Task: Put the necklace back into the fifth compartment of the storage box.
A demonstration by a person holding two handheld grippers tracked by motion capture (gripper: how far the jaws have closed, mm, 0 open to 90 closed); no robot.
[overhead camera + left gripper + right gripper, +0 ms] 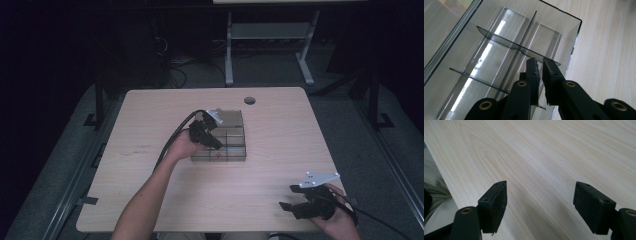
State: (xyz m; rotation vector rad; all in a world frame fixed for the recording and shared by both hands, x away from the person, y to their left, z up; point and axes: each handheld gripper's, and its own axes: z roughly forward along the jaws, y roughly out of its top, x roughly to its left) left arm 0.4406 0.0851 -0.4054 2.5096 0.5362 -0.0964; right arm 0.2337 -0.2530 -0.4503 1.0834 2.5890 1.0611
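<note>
A clear plastic organizer box (243, 131) with dark dividers (499, 40) sits at the table's middle. My left gripper (216, 144) reaches down into a compartment near the box's front left. In the left gripper view the left gripper (540, 63) has its jaws almost together, with a thin slit between them and nothing visible in it. A small red thing (218, 156) lies in a front compartment. My right gripper (285, 197) hovers open near the table's front right corner. In the right gripper view the right gripper (540, 195) has its jaws wide apart over bare wood.
The light wood table (150, 125) has a round cable hole (249, 100) at the back. The table's front edge (441, 177) runs close to the right gripper. A desk frame (270, 40) stands on the floor behind.
</note>
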